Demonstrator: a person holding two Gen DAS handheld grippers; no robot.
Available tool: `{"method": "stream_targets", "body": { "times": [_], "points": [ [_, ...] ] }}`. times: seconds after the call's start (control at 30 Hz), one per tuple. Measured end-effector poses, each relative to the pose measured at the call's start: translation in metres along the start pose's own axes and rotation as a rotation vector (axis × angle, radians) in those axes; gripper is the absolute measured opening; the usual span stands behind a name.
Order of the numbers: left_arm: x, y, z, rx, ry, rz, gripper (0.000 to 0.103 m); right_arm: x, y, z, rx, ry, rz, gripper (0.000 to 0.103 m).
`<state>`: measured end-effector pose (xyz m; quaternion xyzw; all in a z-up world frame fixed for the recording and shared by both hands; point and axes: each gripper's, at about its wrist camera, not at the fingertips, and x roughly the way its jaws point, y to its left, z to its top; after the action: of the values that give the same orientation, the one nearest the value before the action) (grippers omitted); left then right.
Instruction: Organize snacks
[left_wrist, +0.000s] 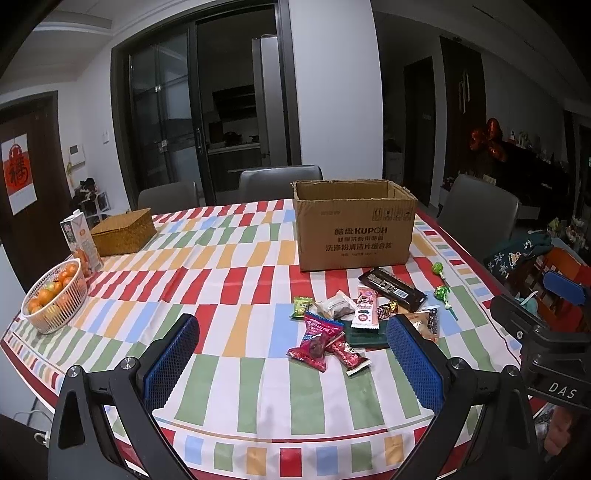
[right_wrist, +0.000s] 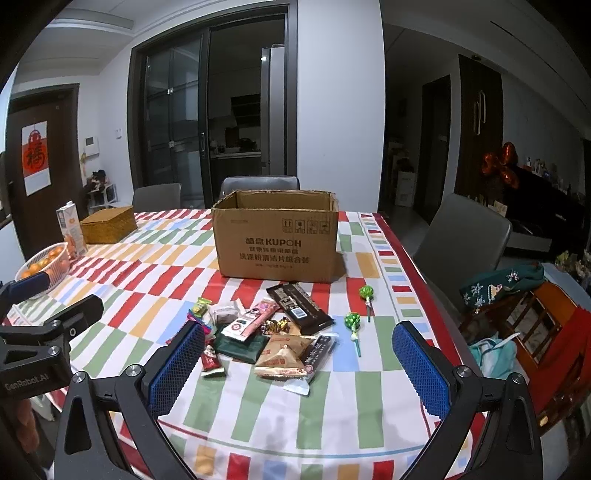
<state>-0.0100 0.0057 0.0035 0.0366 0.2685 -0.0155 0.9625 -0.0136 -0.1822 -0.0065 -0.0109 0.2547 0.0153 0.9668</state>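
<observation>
Blue-padded fingers of the left hand-held gripper (left_wrist: 291, 347) fill the bottom of the left wrist view, spread wide with nothing between them — they hang above the tabletop (left_wrist: 229, 376), which wears a cloth of red, green, orange and blue blocks. Just past the fingertips, right of centre, lies the snack pile (left_wrist: 354, 314): a red wrapped candy (left_wrist: 316, 341) nearest, a pink-and-white packet (left_wrist: 365, 308) behind it, and a long dark chocolate bar (left_wrist: 395, 288) further up. Two green lollipops (left_wrist: 441, 286) lie apart to the right of the pile. An open cardboard box (left_wrist: 354, 225) stands upright beyond the pile, in the centre right of the frame. At the left edge sit a white basket of oranges (left_wrist: 55, 295), a carton (left_wrist: 79, 240) and a woven box (left_wrist: 123, 232).

From the right wrist view, the right hand-held gripper (right_wrist: 299, 350) is likewise wide open and empty, low in the frame, with the same pile between and just beyond its fingers — a tan pastry packet (right_wrist: 282, 356) closest.
</observation>
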Motion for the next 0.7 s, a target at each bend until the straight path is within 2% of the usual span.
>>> {"method": "stream_targets", "body": {
  "times": [0.7],
  "points": [
    [-0.0056, 0.0006, 0.0009, -0.005, -0.026, -0.017, 0.103, -0.0037, 0.0007, 0.002, -0.001, -0.021, 0.008, 0.102]
  ]
}}
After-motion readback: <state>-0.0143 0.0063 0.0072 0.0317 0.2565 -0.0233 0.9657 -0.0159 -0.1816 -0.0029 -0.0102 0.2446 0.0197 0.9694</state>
